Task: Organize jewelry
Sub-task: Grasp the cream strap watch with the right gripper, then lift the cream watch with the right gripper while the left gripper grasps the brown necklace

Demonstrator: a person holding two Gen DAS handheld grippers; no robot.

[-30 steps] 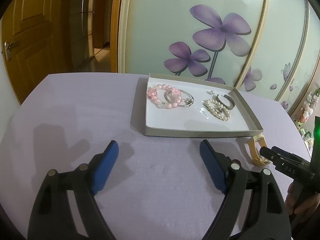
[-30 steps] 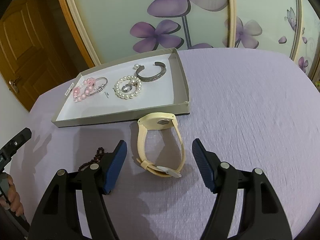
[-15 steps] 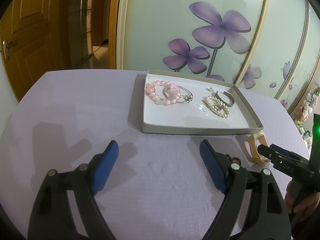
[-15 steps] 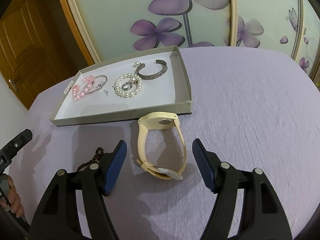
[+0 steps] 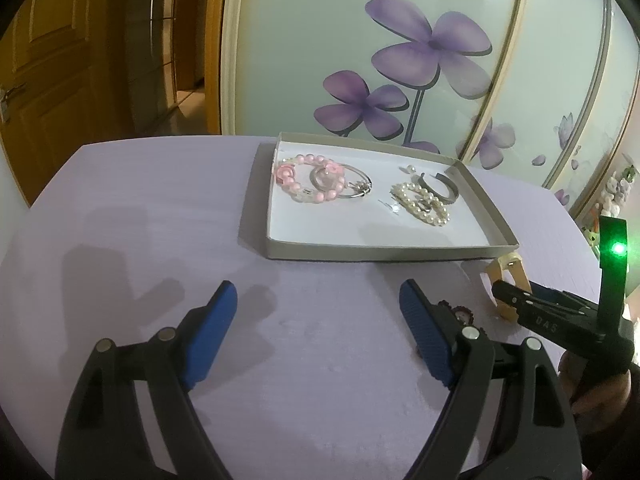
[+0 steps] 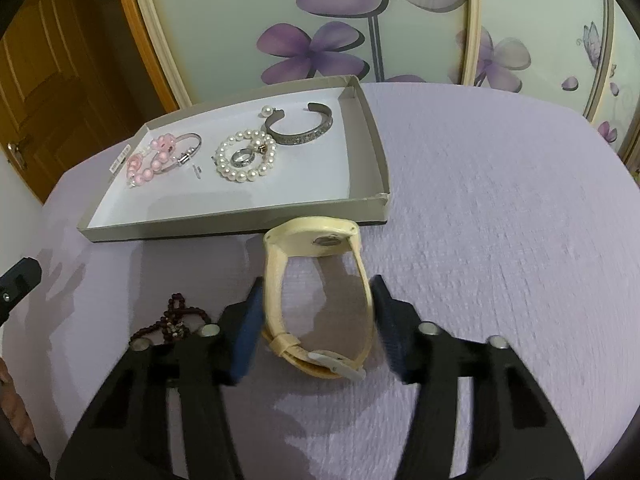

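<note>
A cream watch [image 6: 320, 236] with its strap buckled into a loop stands on the purple cloth just in front of the tray [image 6: 240, 224]. My right gripper [image 6: 317, 281] straddles the loop. Its jaws are closing, and both blue pads touch the strap's sides. My left gripper [image 5: 318, 286] hangs open over bare cloth with nothing between its fingers. In the left wrist view the watch [image 5: 508, 264] shows at the right, partly behind the right gripper's black body. A dark bead bracelet [image 6: 176, 316] lies left of the right gripper.
The grey tray's rim [image 5: 380, 252] encloses a pink bead bracelet [image 5: 308, 184], a pearl bracelet [image 6: 224, 156], a grey cuff [image 6: 304, 132] and small pieces. A flowered glass panel stands behind the table, a wooden door at the left. A hand shows at the right edge.
The right gripper's jaws have narrowed from well apart to touching the watch strap on both sides. The left gripper has stayed open and in place.
</note>
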